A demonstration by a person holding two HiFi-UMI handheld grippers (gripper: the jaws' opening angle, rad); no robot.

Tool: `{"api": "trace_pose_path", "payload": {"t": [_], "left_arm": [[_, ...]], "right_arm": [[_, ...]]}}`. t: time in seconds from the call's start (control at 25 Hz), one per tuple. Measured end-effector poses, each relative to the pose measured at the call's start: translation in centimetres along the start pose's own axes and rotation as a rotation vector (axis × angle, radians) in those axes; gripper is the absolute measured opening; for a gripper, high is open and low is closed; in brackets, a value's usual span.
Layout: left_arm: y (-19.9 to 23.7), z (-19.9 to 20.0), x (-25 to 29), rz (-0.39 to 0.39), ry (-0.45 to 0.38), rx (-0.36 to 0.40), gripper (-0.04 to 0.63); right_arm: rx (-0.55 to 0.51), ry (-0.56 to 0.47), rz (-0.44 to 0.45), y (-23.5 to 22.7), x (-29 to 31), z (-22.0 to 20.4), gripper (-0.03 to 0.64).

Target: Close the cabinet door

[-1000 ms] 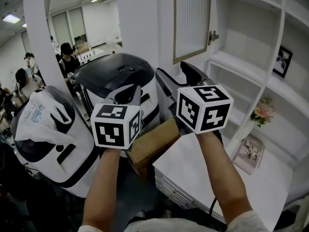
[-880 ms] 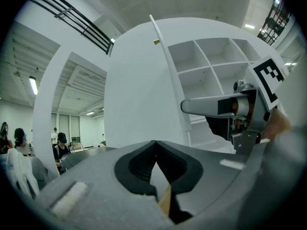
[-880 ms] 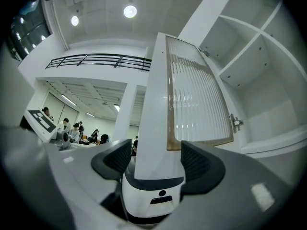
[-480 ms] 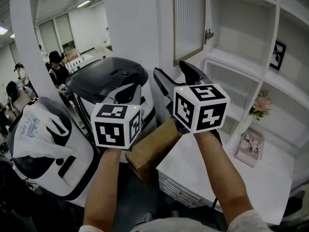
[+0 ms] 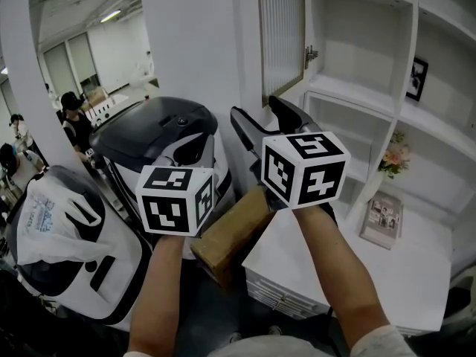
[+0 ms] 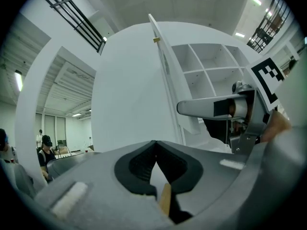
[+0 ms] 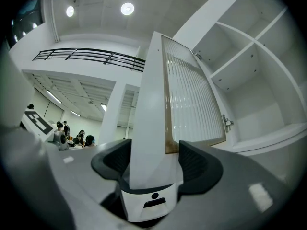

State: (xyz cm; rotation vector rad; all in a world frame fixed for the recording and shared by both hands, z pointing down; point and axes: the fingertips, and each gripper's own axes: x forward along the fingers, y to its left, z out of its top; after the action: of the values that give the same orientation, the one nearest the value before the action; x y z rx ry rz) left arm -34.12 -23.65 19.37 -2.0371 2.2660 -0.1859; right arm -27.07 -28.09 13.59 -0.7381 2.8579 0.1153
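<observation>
Left gripper (image 6: pixel 154 146) is shut tip to tip, with nothing between its dark ribbed pads. Right gripper (image 7: pixel 153 159) stands wide open and grips nothing. Its jaws frame the lower corner of the cabinet door (image 7: pixel 192 104) and a plain white upright. No contact with the door can be confirmed. From the head view the jaw tips sit just below the door's bottom edge.

A brown cardboard box (image 5: pixel 232 230) lies below, between the forearms and partly hidden by them. To the near right is a smooth white desk top (image 5: pixel 387 274). To the left stands a rounded black and white machine (image 5: pixel 160 129), its lower body cut off.

The door stands open, swung out from the white shelf unit (image 5: pixel 357 103) on a metal hinge (image 5: pixel 311 52). It has a ribbed translucent panel in a tan frame, and its top is out of frame. People at far left are too small to make out.
</observation>
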Motion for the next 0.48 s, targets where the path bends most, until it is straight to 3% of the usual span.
{"api": "trace_pose_path", "payload": {"t": [0.48], "left_arm": [[-0.86,0.2,0.88,-0.075,-0.018,0.002,-0.002]], "right_arm": [[0.021,-0.001,0.023,-0.1,-0.82,0.19,0.304]]}}
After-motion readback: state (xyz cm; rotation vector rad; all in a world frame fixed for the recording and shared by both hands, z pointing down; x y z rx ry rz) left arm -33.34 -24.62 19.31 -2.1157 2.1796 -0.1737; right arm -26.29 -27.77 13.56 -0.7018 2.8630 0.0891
